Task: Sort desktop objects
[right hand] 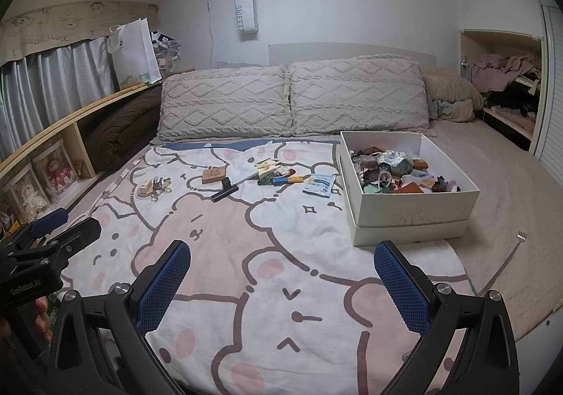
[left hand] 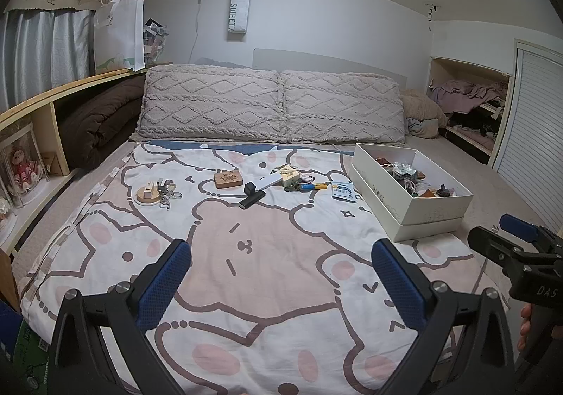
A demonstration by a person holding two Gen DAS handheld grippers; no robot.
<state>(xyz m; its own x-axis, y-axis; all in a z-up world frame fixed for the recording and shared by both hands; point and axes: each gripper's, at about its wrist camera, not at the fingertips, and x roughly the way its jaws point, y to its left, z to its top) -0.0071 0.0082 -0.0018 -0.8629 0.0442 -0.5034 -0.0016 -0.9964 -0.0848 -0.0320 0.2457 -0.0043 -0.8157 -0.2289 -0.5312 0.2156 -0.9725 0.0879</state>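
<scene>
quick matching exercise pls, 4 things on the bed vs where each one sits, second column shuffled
Things:
1. white box
2. wooden block
3. blue-and-white packet
4. round wooden stand

Places:
A. far left of the loose items, next to the keys
B. right side of the blanket, full of small bits
C. just left of the box
D. between the stand and the black stick

Pairs: 1-B, 2-D, 3-C, 4-A
</scene>
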